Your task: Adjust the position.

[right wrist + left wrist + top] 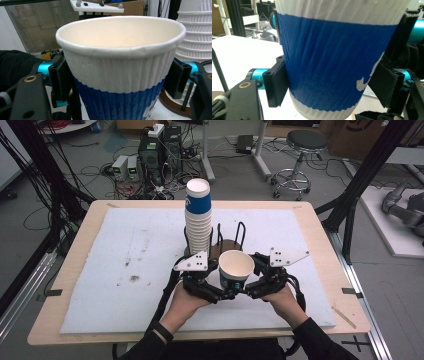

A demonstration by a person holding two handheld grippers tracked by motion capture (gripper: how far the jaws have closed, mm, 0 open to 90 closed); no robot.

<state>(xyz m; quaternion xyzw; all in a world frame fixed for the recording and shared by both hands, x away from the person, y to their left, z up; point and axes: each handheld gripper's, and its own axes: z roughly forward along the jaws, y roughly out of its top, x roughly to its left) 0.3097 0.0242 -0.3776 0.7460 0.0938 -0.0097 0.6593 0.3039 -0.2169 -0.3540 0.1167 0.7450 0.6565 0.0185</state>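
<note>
Where fingers hide, cup [120, 67] rim shows dented.

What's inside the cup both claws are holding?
Nothing visible: the cup shows a bare cream inner wall in the right gripper view. Its bottom is hidden by the rim. Left claw and right claw clamp its sides.

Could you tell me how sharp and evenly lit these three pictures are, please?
High view: soft overall, even light, the cup between both tongs readable, faint shadows on the white mat. Left gripper view: the cup's blue band is sharp enough to show ribs, the background blurred. Right gripper view: the rim is crisp, the inside glows warm, the stack of cups slightly soft.
</note>
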